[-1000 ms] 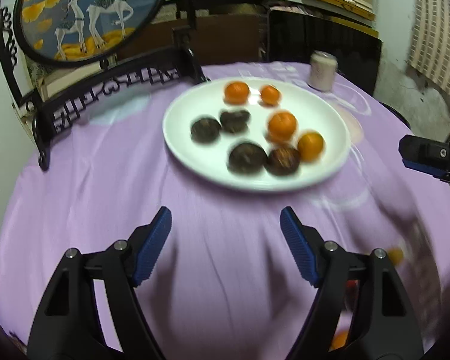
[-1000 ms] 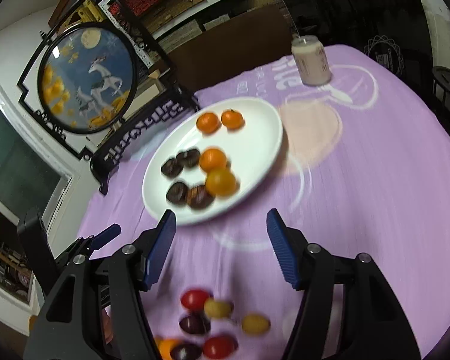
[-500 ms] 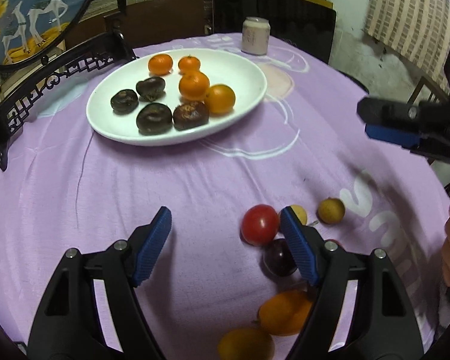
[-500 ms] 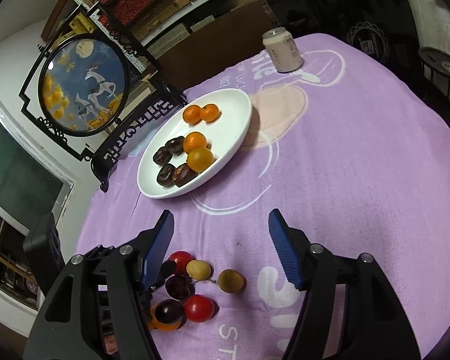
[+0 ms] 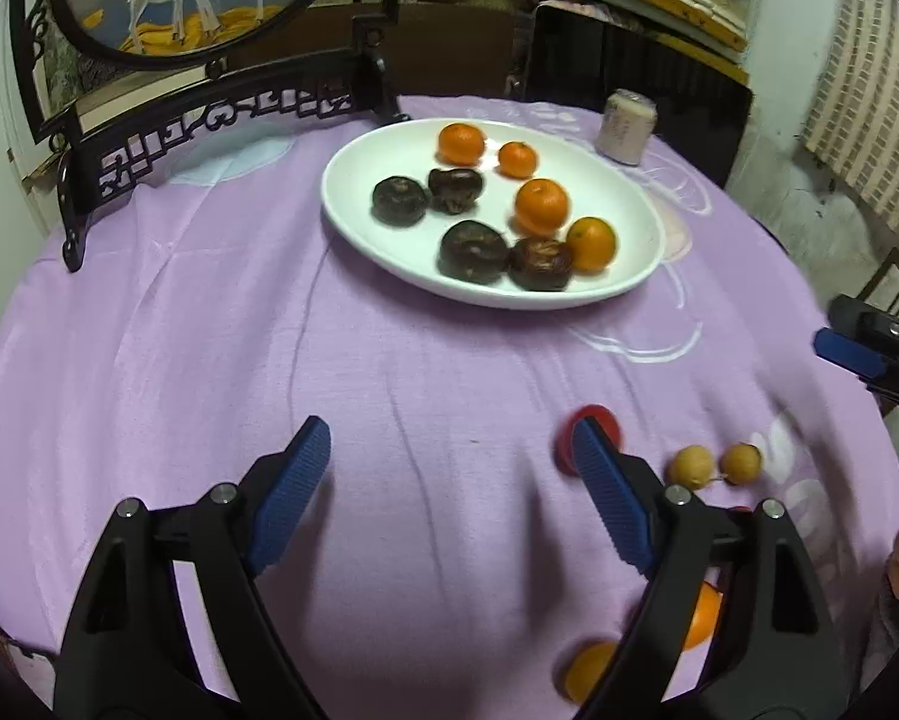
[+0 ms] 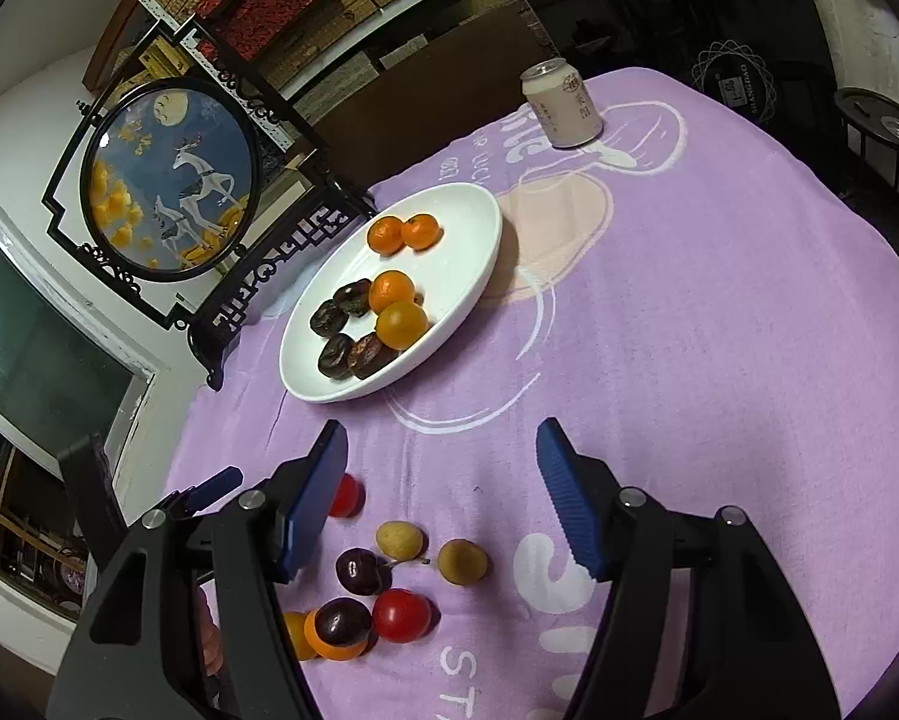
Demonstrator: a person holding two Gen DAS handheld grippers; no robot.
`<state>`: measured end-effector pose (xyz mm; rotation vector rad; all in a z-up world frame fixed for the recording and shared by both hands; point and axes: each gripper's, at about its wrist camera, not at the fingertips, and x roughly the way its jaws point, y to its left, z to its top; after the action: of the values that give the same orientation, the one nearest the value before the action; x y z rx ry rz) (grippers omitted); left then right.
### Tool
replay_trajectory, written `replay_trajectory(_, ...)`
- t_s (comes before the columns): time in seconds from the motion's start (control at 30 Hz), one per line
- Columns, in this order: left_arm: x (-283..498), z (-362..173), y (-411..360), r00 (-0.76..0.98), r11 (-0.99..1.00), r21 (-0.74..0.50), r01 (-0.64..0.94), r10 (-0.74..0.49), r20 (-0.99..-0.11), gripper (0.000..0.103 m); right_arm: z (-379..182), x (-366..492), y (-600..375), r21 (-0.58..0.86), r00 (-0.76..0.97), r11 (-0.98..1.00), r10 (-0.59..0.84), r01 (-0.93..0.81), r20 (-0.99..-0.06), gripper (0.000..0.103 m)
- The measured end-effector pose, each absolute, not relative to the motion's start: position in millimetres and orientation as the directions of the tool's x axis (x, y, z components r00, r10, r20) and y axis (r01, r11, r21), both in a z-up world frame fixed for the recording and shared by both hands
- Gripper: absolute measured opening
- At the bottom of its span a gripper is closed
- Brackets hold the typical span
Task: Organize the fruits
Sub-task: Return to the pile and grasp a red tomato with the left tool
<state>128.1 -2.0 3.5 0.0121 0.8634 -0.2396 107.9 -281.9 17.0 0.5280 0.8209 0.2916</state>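
Loose fruits (image 6: pixel 389 588) lie clustered on the purple tabletop (image 6: pixel 719 330), at about 7 o'clock from the right gripper (image 6: pixel 443 498), whose jaws stand wide with nothing between them. The left gripper (image 5: pixel 449 498) is opening, empty; a red fruit (image 5: pixel 593 426) touches its right finger. The plate (image 5: pixel 389 240) sits at 12 o'clock

Left tool (image 5: pixel 452 501) wider, jaws opening over bare cloth, swung back toward the plate (image 5: pixel 389 243).
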Motion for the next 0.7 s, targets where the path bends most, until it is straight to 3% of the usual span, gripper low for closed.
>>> replay_trajectory(0.17, 125.0, -2.8, -34.6, 0.630, 0.956, -0.030, 0.291, -0.214, -0.747, 0.083, 14.6, 109.6, -280.7, 0.547, 0.648, 0.836, 0.437, -0.039, -0.623, 0.066)
replay_trajectory(0.33, 124.3, -15.7, -60.9, 0.605, 0.932, 0.009, 0.364, -0.229, -0.762, 0.071, 15.3, 109.3, -284.1, 0.555, 0.652, 0.831, 0.438, -0.032, -0.619, 0.066)
replay_trajectory(0.6, 119.2, -21.6, -71.2, 0.530, 0.886, -0.067, 0.458, -0.333, -0.779, 0.037, 14.6, 109.0, -281.8, 0.550, 0.650, 0.834, 0.439, -0.038, -0.621, 0.066)
replay_trajectory(0.7, 118.0, -27.9, -77.5, 0.508, 0.871, -0.067, 0.486, -0.344, -0.789, 0.032, 14.9, 108.4, -282.2, 0.550, 0.652, 0.834, 0.438, -0.038, -0.619, 0.066)
